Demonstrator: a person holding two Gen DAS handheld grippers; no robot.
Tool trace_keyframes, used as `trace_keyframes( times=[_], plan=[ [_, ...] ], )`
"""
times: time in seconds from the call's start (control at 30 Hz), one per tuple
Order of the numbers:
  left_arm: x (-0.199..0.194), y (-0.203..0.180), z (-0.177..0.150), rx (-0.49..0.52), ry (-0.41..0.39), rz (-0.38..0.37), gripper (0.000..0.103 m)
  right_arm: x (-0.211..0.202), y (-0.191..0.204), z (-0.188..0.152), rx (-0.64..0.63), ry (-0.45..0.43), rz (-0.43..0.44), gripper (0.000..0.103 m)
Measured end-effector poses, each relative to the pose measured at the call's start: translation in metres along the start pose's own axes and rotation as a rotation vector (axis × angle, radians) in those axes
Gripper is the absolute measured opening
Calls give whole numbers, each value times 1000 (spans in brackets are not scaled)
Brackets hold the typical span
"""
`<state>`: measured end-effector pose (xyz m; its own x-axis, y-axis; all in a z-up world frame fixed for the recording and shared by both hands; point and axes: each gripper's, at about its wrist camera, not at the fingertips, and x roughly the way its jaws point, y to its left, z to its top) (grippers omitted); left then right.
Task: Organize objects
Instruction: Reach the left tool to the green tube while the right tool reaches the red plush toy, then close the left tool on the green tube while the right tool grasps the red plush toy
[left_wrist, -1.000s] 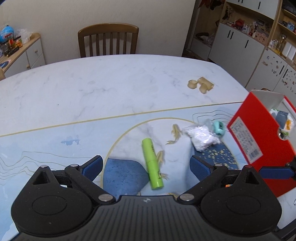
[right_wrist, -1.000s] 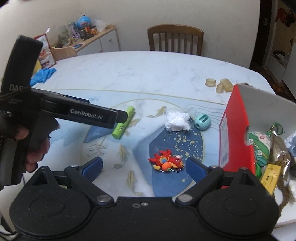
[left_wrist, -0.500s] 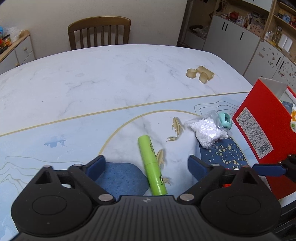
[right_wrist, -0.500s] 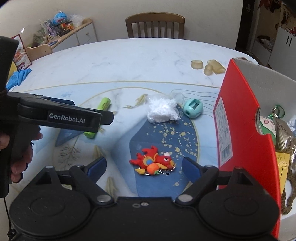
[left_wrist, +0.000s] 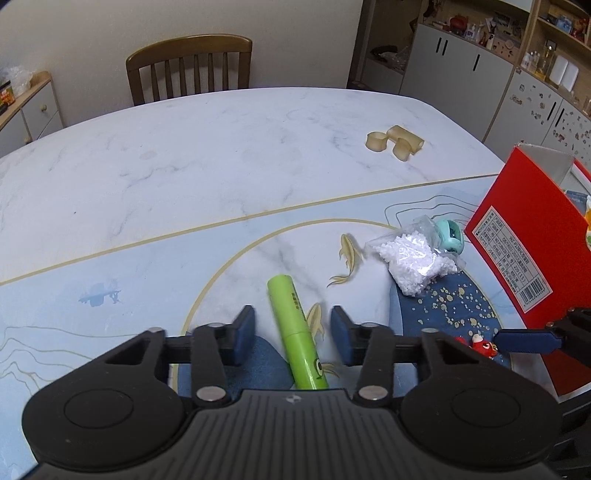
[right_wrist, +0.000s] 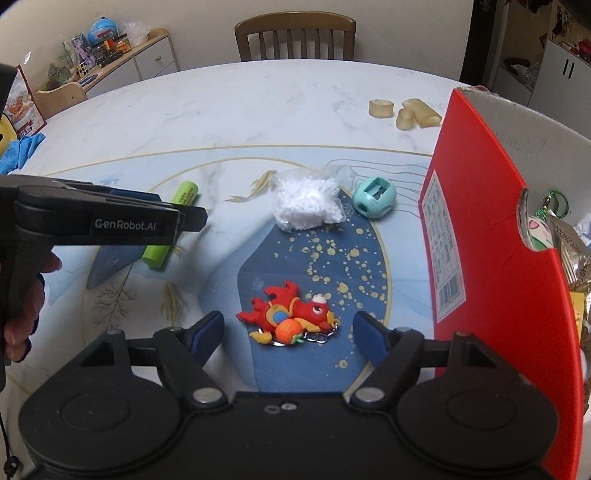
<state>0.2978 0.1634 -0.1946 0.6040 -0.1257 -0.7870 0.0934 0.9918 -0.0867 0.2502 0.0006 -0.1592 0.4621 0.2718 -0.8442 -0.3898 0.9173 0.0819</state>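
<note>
A lime-green tube lies on the patterned table mat, and my left gripper straddles it. Its jaws are closing, with a gap still showing on each side of the tube. In the right wrist view the same tube shows partly behind the left gripper's body. A red dragon keychain toy lies on the dark blue patch between the fingers of my right gripper. These jaws are closing too, and the pads stand clear of the toy. The toy also peeks out beside a right finger in the left wrist view.
A red cardboard box holding several packets stands at the right. Beyond the toy lie a clear bag of white beads and a teal sharpener. Beige tape rolls sit farther back. A wooden chair stands behind the table.
Both grippers have sunk toward the table and narrowed their jaws. The left now brackets the green tube closely, and the right has come down over the red toy.
</note>
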Motion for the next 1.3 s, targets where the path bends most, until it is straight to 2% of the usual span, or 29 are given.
trace_keyframes(
  times=[0.07, 0.13, 0.23, 0.47, 0.83, 1.13, 1.3],
  plan=[
    [0, -1, 0, 6, 1, 2, 33, 0, 1, 0, -10, -4, -7, 72],
    [-1, -2, -1, 12, 2, -3, 33, 1, 2, 0, -23, -8, -14, 67],
    [-1, -4, -2, 28, 1, 3, 25, 0, 5, -1, -51, -13, -26, 60],
    [-3, -5, -1, 41, 19, -11, 17, -3, 6, 0, -61, -14, -18, 59],
    [-19, 1, -3, 2, 23, -32, 17, -31, 7, -2, -51, -25, 20, 59],
    [-54, -8, -2, -23, 21, -82, 17, -67, 3, 1, -32, -45, 43, 59],
    [-78, -23, 2, -1, 11, -93, 17, -89, -5, 2, -24, -63, 50, 59]
  ],
)
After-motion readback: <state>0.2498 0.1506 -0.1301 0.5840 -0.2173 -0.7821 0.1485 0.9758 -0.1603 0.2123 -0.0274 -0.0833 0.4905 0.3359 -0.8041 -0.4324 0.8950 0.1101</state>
